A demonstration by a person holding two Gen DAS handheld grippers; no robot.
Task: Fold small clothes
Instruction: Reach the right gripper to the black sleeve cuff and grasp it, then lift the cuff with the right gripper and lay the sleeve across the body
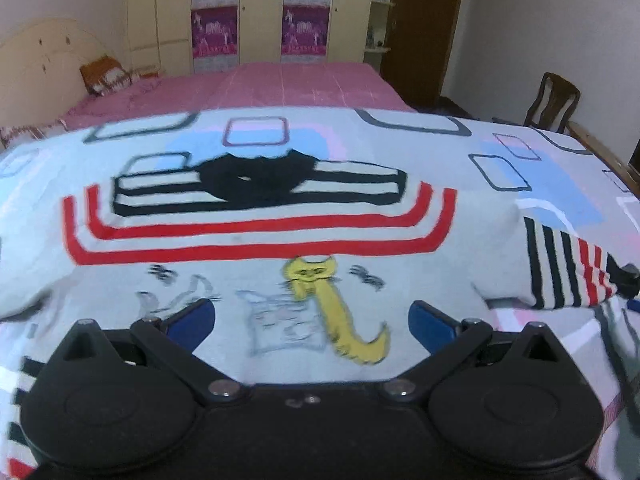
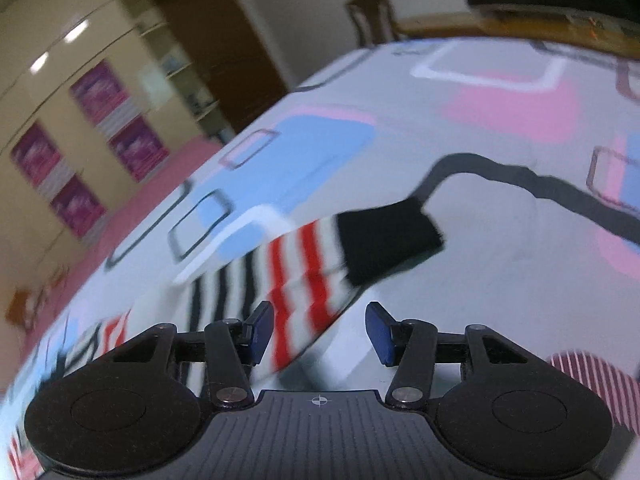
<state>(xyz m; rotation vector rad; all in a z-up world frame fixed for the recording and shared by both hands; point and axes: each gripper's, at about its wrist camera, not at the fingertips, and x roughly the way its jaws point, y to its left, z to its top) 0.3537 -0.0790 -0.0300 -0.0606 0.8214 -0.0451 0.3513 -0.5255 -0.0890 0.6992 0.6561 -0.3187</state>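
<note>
- Left wrist view: a bed (image 1: 520,184) under a patterned sheet carries a grey sweater (image 1: 256,240) with red and black stripes and a yellow cat print, spread flat.
- Its striped sleeve (image 2: 304,276) with a black cuff lies out to the right.
- Left gripper (image 1: 312,324) hovers over the hem, jaws wide, nothing between them.
- Right gripper (image 2: 320,332) has jaws half apart either side of the sleeve, not pressing it.

The small sweater (image 1: 256,240) lies flat on the bedsheet (image 1: 560,168), its collar (image 1: 256,178) on the far side. Its sleeve (image 2: 304,276) stretches to the right, and the cuff (image 2: 388,240) rests on the sheet. Behind the bed stands the wardrobe (image 1: 260,12), and the chair (image 1: 554,100) stands at the far right.
</note>
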